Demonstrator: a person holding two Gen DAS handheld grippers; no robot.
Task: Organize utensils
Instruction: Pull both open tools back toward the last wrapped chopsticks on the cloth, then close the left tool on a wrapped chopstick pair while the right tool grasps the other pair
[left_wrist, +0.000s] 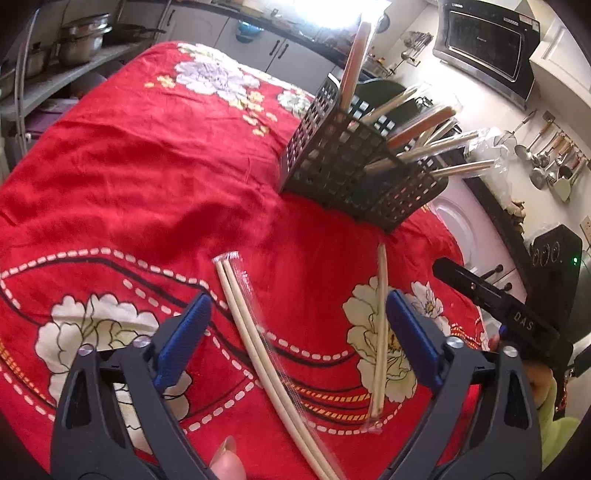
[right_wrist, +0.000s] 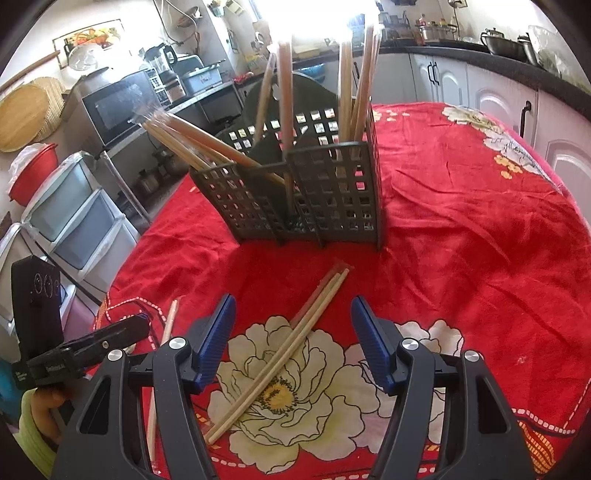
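A black lattice utensil caddy (left_wrist: 332, 173) (right_wrist: 325, 199) stands on the red floral cloth and holds several wrapped chopstick pairs. My left gripper (left_wrist: 299, 332) is open just above the cloth. A pale chopstick pair in a clear sleeve (left_wrist: 255, 347) lies between its blue pads, touching neither. A second chopstick pair (left_wrist: 379, 332) lies close to its right pad. My right gripper (right_wrist: 295, 343) is also open over a chopstick pair (right_wrist: 284, 350) lying slantwise on a white flower, apart from both pads. Another stick (right_wrist: 164, 347) lies to its left, near the other gripper (right_wrist: 92, 350).
The red cloth (right_wrist: 480, 240) covers the whole table, and the caddy stands near its far edge. Around it are kitchen counters, a microwave (left_wrist: 487, 44), hanging ladles (left_wrist: 546, 155), plastic drawers (right_wrist: 74, 210) and pots (left_wrist: 81, 40). A person's hand (left_wrist: 225, 461) shows at the bottom edge.
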